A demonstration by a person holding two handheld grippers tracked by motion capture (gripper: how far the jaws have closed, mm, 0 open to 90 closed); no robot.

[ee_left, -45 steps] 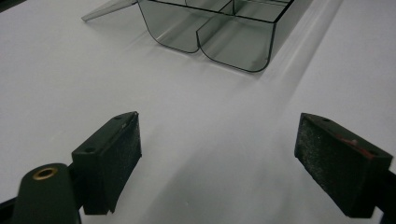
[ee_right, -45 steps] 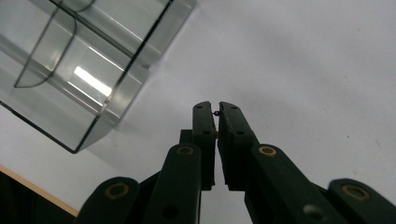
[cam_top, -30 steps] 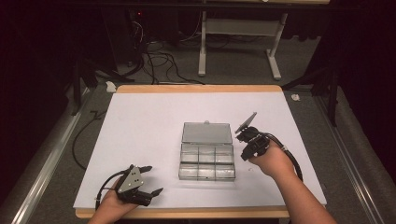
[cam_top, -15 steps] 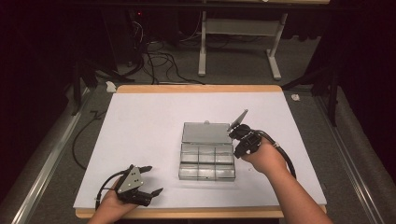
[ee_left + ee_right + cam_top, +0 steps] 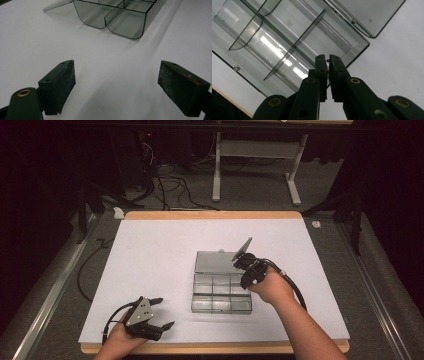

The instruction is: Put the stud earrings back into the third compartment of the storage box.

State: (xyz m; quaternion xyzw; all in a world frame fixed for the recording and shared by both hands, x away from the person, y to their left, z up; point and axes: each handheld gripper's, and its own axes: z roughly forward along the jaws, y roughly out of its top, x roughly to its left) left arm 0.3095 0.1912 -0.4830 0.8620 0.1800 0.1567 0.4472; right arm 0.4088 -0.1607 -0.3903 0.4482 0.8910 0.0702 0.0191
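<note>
Smoky clear plastic organizer box (image 5: 221, 292) sits mid-frame on the white bench (image 5: 150, 255), lid (image 5: 215, 262) flopped open behind | right hand-held gripper (image 5: 327, 60) pinched shut on something tiny over a corner compartment, probably dropping it in | left hand-held gripper (image 5: 116, 85) spread wide, empty, lower left | nothing blocking

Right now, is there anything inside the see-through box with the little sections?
The clear box lies open on the white table, lid flat behind it. Every compartment I can see holds nothing. The right gripper, jaws shut, covers a bit of one corner compartment.
</note>
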